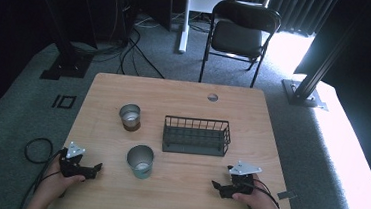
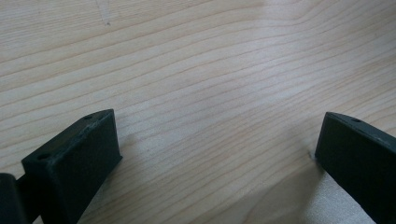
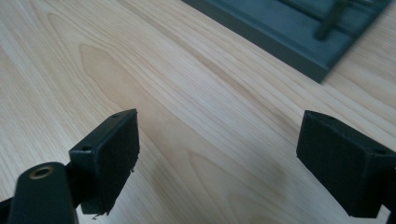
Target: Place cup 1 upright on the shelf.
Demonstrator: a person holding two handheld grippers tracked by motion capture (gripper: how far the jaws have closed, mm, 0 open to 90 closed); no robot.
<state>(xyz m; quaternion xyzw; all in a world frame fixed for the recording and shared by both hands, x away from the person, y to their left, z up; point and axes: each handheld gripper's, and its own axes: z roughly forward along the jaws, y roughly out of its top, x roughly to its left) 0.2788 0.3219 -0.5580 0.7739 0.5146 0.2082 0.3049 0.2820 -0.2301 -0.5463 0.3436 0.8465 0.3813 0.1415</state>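
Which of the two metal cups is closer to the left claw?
The near cup, beside the left claw; the far cup stands farther back.

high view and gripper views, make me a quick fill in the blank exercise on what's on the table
1. Both metal cups stand to the ___ of the wire basket in the high view.
2. The left gripper and the right gripper both have their jaws ___.
3. The near cup lies closer to the ___ gripper.
4. The number of cups inside the basket is ___.

Missing words: left; open; left; zero

Two metal cups (image 1: 130, 115) (image 1: 140, 160) on the table (image 1: 177, 184). One wire basket (image 1: 196, 135). Two grippers (image 1: 94, 171) (image 1: 217, 187), one chair (image 1: 239, 33).
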